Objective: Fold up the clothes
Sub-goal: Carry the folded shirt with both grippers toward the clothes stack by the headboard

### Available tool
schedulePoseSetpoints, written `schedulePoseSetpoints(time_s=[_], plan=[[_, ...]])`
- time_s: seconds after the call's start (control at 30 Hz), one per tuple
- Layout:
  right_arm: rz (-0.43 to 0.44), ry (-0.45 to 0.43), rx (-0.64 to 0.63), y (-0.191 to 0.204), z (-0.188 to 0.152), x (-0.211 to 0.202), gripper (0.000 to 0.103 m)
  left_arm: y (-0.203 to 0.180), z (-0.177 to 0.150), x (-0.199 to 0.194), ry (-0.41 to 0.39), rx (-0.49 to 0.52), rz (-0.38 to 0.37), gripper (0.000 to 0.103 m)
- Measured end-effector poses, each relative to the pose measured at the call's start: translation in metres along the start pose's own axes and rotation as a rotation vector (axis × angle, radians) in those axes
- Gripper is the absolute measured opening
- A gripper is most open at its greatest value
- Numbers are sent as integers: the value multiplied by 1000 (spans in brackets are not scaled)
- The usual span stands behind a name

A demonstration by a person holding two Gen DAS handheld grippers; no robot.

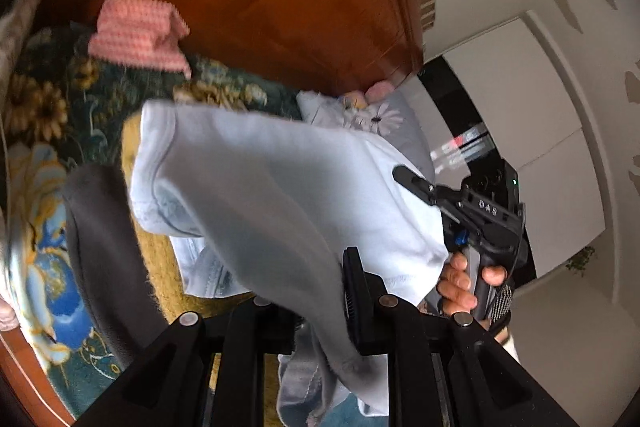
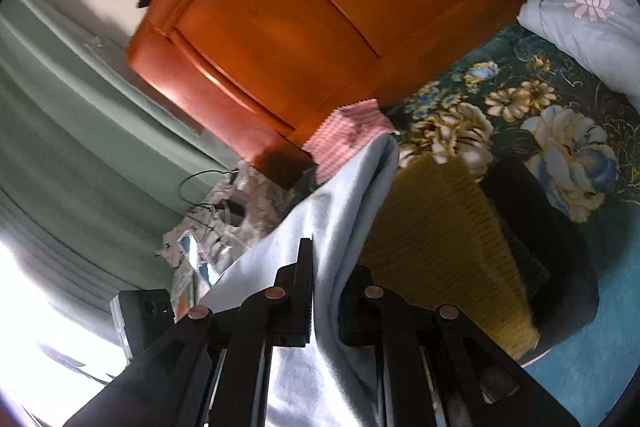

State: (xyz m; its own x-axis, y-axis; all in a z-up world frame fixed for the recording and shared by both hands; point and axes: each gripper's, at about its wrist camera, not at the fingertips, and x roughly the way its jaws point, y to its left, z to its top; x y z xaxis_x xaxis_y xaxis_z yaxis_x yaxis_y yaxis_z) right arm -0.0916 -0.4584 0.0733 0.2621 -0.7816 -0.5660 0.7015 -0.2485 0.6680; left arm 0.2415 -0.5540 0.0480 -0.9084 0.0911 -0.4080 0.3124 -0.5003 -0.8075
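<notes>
Fabric first: your left gripper point(image 1: 320, 311) is clamped on the pale blue garment point(image 1: 280, 179), cloth pinched between the pads at 6 o'clock in the left wrist view and billowing up toward 11 o'clock. Your right gripper point(image 2: 326, 301) is likewise closed on an edge of the same garment, the fold rising from between its fingers toward 12 o'clock in the right wrist view. So the garment hangs stretched between both grippers, lifted off the bed.

Left wrist view, 3 o'clock: your right hand point(image 1: 460, 283) wraps the other gripper's handle, the garment's far corner pinched there.

Under the garment: a mustard knit piece point(image 2: 440, 239) and a dark grey garment point(image 1: 104, 251) beside it, both lying on the floral bedspread point(image 2: 520, 115). A light denim piece point(image 1: 208, 267) shows below the blue cloth.

Farther out: a pink checked cloth point(image 1: 136, 39) at 10 o'clock, a floral pillow point(image 2: 580, 15) at 2 o'clock in the right view, then the orange wooden headboard point(image 2: 320, 7) behind.
</notes>
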Motion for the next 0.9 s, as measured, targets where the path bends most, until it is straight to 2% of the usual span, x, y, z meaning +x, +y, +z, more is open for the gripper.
schedulePoseSetpoints(time_s=[0.1,0.27,0.33,0.47,0.57,0.67,0.73,0.77,0.8,0.9], plan=[[3,5,34,-24,-1,9,9,14,-6,7,0,-21,-8,19],[52,-5,90,-51,-6,12,12,29,-13,0,-8,-108,-52,26],[65,2,93,-54,-7,10,12,28,-15,-10,-19,-119,-47,27],[46,-24,126,-64,-8,-5,14,31,-12,-27,-46,-135,-22,39],[14,-39,150,-68,-12,-16,15,30,-11,-38,-57,-134,12,41],[-40,-51,135,-60,-15,-29,16,19,-8,-51,-76,-85,92,43],[-119,-56,77,-43,-14,-38,24,7,-6,-56,-90,-39,147,45],[-165,-59,39,-33,-14,-42,32,1,-6,-58,-96,-16,169,46],[-202,-61,-6,-20,-15,-46,36,-7,-5,-59,-101,10,191,47],[-251,-57,-130,21,-23,-45,36,-41,-11,-48,-101,135,262,53]])
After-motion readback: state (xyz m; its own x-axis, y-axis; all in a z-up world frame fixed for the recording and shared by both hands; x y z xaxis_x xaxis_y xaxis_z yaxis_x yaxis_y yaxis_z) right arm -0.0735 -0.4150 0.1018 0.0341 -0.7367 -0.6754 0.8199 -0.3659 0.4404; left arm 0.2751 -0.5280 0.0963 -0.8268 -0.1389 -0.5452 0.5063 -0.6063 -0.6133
